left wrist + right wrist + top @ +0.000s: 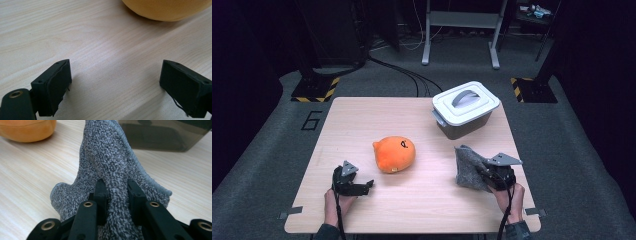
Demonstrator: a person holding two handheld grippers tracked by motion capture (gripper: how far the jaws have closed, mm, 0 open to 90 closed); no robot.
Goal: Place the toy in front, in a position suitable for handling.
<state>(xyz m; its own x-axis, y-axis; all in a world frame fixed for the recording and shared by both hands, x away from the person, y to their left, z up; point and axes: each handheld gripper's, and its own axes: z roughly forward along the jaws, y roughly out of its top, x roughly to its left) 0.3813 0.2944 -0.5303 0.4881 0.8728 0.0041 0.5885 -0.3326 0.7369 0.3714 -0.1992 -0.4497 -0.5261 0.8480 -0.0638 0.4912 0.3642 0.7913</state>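
A grey knitted cloth [469, 167] stands bunched up at the table's right, pinched in my right gripper [488, 172], which is shut on it. In the right gripper view the cloth [110, 162] rises between the two black jaws, my right gripper [117, 188] squeezing a fold of it. An orange plush toy [394, 154] lies in the middle of the table. My left gripper [362, 186] rests low at the front left, open, with bare wood between its jaws [115, 82]. The plush's edge [165, 8] shows ahead of it.
A grey storage box with a white handled lid [466, 102] stands at the table's back right; its dark wall [160, 137] shows behind the cloth. The wooden table [357, 125] has its front edge just by both hands. Cables and frame legs lie on the floor beyond.
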